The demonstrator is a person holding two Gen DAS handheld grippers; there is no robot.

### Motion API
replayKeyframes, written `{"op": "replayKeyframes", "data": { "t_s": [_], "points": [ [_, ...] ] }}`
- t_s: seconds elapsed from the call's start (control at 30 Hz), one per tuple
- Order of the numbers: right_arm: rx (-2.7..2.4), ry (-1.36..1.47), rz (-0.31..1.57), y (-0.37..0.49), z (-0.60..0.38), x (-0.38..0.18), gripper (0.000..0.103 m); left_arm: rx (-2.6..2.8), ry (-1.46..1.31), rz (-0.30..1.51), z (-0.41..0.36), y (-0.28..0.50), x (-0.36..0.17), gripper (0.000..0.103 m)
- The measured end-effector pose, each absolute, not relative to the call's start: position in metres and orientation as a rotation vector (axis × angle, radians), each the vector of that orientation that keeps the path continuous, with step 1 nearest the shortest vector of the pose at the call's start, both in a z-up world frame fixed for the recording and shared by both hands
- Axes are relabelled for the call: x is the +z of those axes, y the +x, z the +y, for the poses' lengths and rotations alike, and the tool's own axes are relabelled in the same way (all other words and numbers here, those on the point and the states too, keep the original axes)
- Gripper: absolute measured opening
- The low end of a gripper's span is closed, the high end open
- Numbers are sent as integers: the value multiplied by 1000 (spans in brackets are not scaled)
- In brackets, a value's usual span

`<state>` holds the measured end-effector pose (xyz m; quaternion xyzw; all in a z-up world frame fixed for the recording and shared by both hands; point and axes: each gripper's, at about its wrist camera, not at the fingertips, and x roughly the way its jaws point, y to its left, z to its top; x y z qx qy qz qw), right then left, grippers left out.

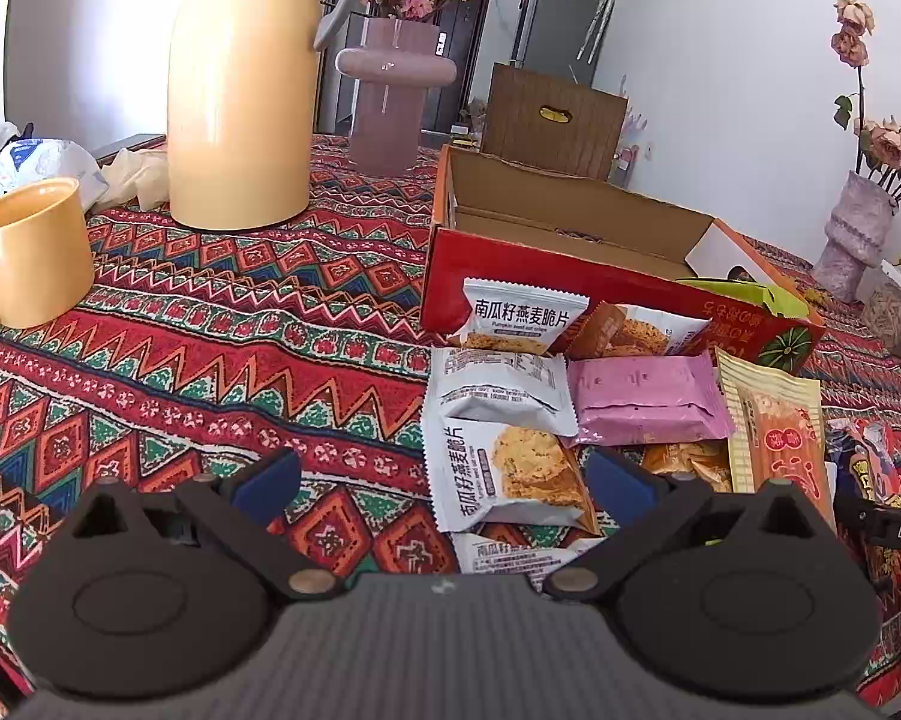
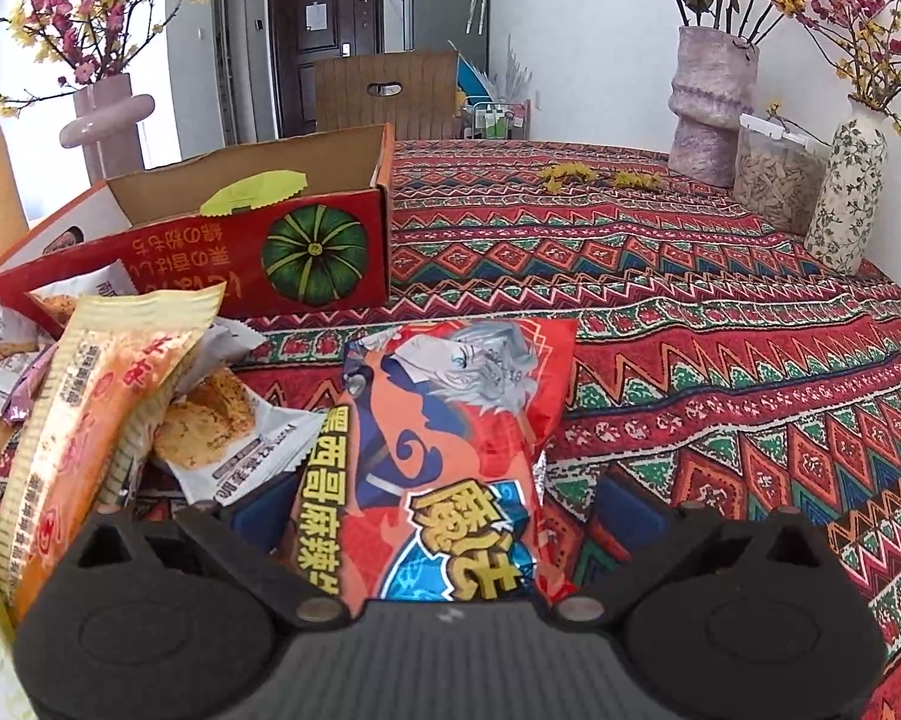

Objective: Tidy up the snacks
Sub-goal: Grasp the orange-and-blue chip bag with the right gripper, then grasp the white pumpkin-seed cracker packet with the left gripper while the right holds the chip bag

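An open red cardboard box (image 1: 570,294) with a pumpkin picture (image 2: 315,252) stands on the patterned tablecloth, with a yellow-green packet (image 2: 252,195) inside. Several snack packets lie in a pile in front of it: white oat-crisp packets (image 1: 522,318), a pink packet (image 1: 642,402) and a long yellow-orange packet (image 2: 90,408). My left gripper (image 1: 444,489) is open, its blue pads either side of a white oat-crisp packet (image 1: 504,474). My right gripper (image 2: 441,513) is open around a red-orange cartoon snack bag (image 2: 450,420) that lies flat between its fingers.
A tall yellow thermos (image 1: 240,90), a yellow mug (image 1: 30,252) and a pink vase (image 1: 390,96) stand left of the box. Two vases (image 2: 711,102) (image 2: 846,192) and a seed jar (image 2: 777,180) line the right wall. A wooden chair (image 1: 552,120) stands behind the table.
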<state>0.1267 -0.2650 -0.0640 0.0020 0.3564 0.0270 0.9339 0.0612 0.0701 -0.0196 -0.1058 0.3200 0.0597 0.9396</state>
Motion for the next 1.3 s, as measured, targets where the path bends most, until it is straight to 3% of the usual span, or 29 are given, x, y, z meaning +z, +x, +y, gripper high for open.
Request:
{"op": "replayKeyframes", "data": {
  "t_s": [0.07,0.13,0.17,0.2,0.3,0.8,1.3],
  "points": [
    [56,8,719,125,-265,-64,101,124,-215,661,69,62,-20,103],
    [67,6,701,122,-265,-62,89,126,-214,666,68,63,-20,103],
    [71,6,692,121,-265,-61,76,128,-212,667,68,63,-19,103],
    [72,6,688,121,-265,-60,69,129,-211,669,67,64,-19,103],
    [77,22,675,120,-268,-58,66,132,-203,675,65,66,-19,103],
    [97,69,566,121,-276,-46,64,153,-154,745,48,92,-18,103],
    [126,99,579,131,-278,-53,64,219,-108,891,36,131,-40,102]
  ]
}}
